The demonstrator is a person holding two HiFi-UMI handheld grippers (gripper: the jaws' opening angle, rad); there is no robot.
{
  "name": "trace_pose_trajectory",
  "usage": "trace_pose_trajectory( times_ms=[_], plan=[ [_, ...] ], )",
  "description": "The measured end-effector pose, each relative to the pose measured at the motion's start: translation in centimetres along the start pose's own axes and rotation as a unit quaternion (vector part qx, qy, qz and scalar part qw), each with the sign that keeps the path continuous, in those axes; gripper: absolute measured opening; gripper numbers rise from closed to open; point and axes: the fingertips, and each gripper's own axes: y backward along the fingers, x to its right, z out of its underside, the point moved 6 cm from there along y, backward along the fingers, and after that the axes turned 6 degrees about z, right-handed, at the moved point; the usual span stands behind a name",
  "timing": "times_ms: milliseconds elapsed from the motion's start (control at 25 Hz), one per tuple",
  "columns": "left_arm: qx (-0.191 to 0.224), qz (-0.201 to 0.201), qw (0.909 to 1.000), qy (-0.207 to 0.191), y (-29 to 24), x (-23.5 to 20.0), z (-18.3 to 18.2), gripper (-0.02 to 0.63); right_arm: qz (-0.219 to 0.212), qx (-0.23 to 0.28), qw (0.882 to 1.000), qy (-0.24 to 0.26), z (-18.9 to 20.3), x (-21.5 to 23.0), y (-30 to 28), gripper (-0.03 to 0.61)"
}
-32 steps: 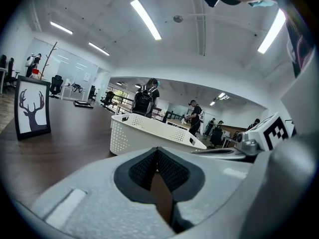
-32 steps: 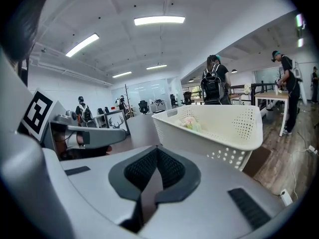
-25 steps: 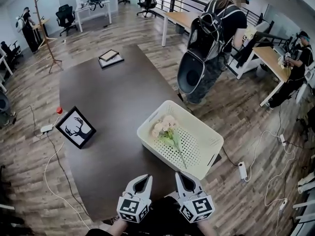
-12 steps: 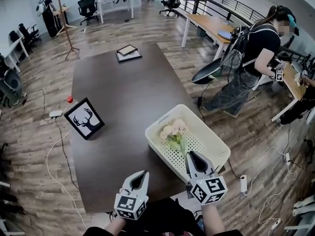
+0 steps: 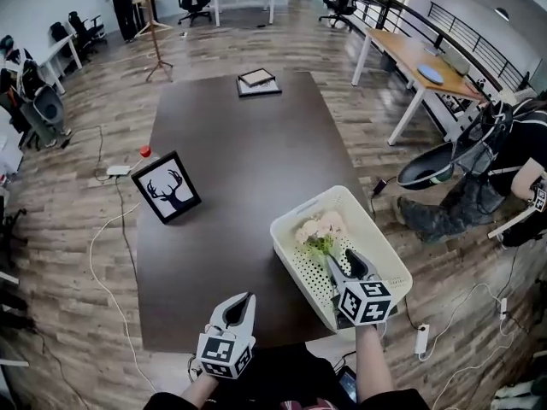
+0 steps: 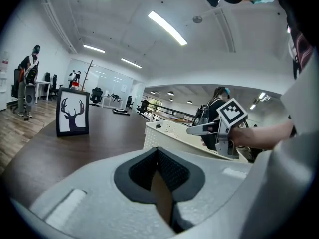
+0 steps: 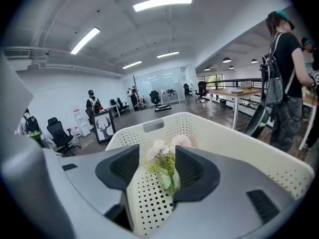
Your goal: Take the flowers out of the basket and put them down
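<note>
A white perforated basket [image 5: 305,206] stands on the near right corner of the dark table [image 5: 231,135]. Pale pink flowers [image 5: 319,229] with green leaves lie inside it, blooms toward the far wall. My right gripper [image 5: 344,258] hangs over the basket's near half, just short of the stems. Its jaws have just been opening and stand open. In the right gripper view the flowers [image 7: 164,156] show between the jaws of that gripper [image 7: 157,166], untouched, against the basket [image 7: 149,127]. My left gripper [image 5: 242,301] is shut and empty at the table's front edge; its own view shows its jaws [image 6: 158,153] closed.
A black-framed deer picture [image 5: 168,187] stands at the table's left edge, a flat frame [image 5: 258,81] lies at the far end. A person [image 5: 487,169] bends over on the floor right of the basket. Cables and a power strip [image 5: 420,338] lie on the floor.
My right gripper has moved forward from the table's front edge to over the basket, and its jaws have opened. The left gripper stays shut near the front edge. The person at right has moved.
</note>
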Motion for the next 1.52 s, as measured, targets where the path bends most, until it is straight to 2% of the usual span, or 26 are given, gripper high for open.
trace_pose_trajectory(
  times_ms=[280,480,800,1200,1320,1440,1520],
  plan=[
    [0.001,-0.015,0.9998,-0.012,-0.1,0.2,-0.2,0.009,0.011,-0.058,0.998,0.006,2.4,1.4,-3.1,0.242],
    [0.002,-0.024,0.9996,-0.015,0.0,0.2,-0.3,0.009,0.015,-0.104,0.994,-0.007,4.6,2.9,-4.7,0.253],
    [-0.006,-0.024,0.9996,-0.016,-0.4,0.3,-0.1,0.009,0.032,-0.151,0.988,-0.03,7.2,4.5,-7.1,0.253],
    [-0.016,-0.033,0.9992,-0.018,-0.8,-0.2,-0.2,0.009,0.021,-0.189,0.982,-0.015,8.7,4.2,-8.7,0.267],
    [-0.02,-0.03,0.9992,-0.019,-1.3,-0.2,0.0,0.009,0.039,-0.192,0.98,0.018,9.0,3.9,-9.0,0.24],
    [-0.026,-0.029,0.999,-0.02,-1.8,-0.5,0.4,0.009,0.058,-0.193,0.979,0.025,9.3,3.9,-9.3,0.218],
    [-0.027,-0.028,0.999,-0.021,-1.9,-0.6,0.4,0.009,0.069,-0.19,0.979,0.03,9.3,4.1,-9.2,0.152]
  ],
)
